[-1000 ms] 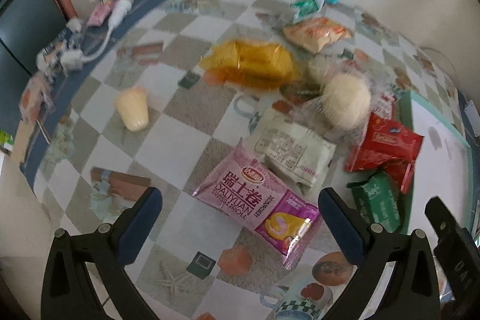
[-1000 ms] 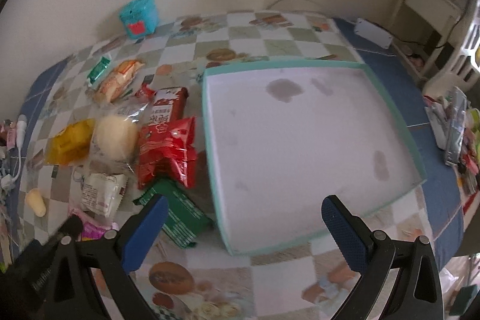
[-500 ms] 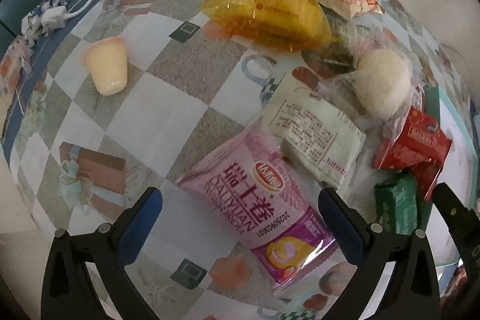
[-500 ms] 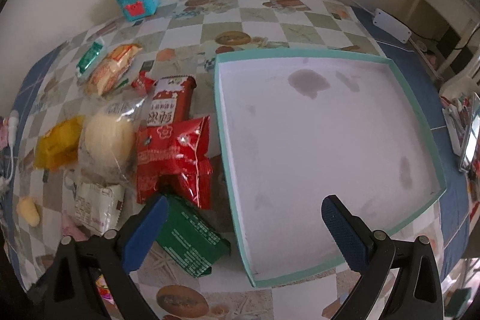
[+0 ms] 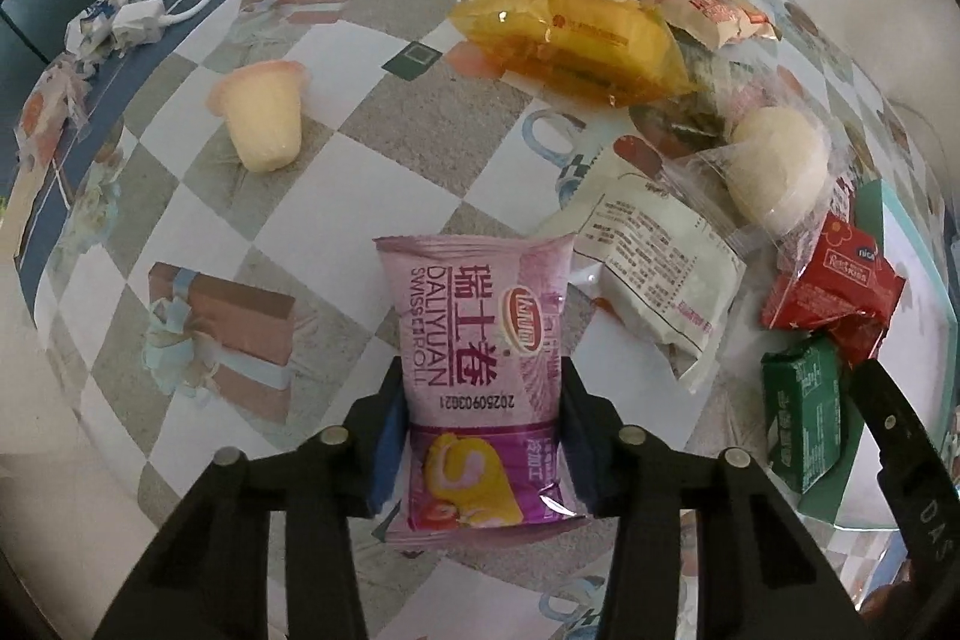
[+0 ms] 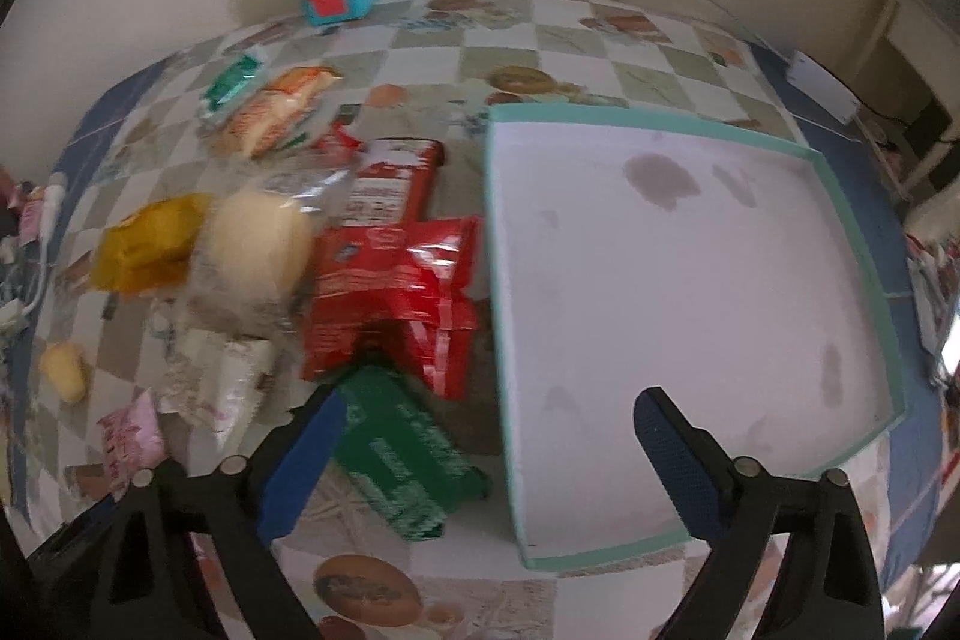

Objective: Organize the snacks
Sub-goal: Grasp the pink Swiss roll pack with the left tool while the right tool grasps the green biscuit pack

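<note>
Left claw (image 5: 483, 436) is clenched across the pink packet (image 5: 480, 340), gripping its midsection so it lifts flat off the tabletop (image 5: 384, 147). Right claw (image 6: 486, 436) is released, hovering between green packet (image 6: 402, 460) and empty tray (image 6: 864, 244).

My left claw (image 5: 480, 436) is matte black plastic with blue ribbed pads and silver screw heads at the joints — my right claw (image 6: 486, 451) matches, blue pads (image 6: 672, 451) textured, black angular arms.
</note>
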`<state>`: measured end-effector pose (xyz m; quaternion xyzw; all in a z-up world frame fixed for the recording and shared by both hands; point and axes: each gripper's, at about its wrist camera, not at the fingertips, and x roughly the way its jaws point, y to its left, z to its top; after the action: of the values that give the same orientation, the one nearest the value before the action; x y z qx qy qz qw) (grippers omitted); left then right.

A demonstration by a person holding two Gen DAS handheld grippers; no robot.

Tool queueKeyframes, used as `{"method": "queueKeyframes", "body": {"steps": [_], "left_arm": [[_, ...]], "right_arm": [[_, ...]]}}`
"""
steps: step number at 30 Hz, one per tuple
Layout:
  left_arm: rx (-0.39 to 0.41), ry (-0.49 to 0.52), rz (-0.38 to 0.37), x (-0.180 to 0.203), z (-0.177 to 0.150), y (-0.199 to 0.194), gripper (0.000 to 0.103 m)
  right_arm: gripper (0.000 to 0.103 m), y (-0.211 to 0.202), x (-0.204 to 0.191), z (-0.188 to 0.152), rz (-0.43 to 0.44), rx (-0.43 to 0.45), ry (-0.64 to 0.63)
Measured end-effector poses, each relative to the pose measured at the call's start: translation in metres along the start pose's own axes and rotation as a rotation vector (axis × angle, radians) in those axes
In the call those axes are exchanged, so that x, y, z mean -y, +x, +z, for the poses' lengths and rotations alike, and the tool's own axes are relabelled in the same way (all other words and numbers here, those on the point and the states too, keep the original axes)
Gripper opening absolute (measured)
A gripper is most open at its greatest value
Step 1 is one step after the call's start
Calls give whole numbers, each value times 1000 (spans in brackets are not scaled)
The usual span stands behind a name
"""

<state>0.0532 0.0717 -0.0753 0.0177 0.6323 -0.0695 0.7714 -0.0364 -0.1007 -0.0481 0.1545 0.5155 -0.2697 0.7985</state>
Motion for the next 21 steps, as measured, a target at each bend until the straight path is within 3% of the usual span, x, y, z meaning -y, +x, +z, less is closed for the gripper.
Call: {"method": "queueKeyframes", "body": {"steps": [6,11,13,17,21], "left_arm": [[-1,-60,4,-22,2,-4,47],[-1,-61,4,-40,5,-2,47],[-1,-63,2,-47,4,-3,47],[-2,-63,4,-54,3,0,47],[-6,-59,14,-31,6,-4,47]], "right_arm": [[81,-4,-20,0,87,30,-82],[80,-2,-33,-4,109,27,-148],[73,3,-36,-6,113,14,-167],[69,11,-38,-9,111,-26,-182],[69,20,-36,-11,103,-52,-181]]}}
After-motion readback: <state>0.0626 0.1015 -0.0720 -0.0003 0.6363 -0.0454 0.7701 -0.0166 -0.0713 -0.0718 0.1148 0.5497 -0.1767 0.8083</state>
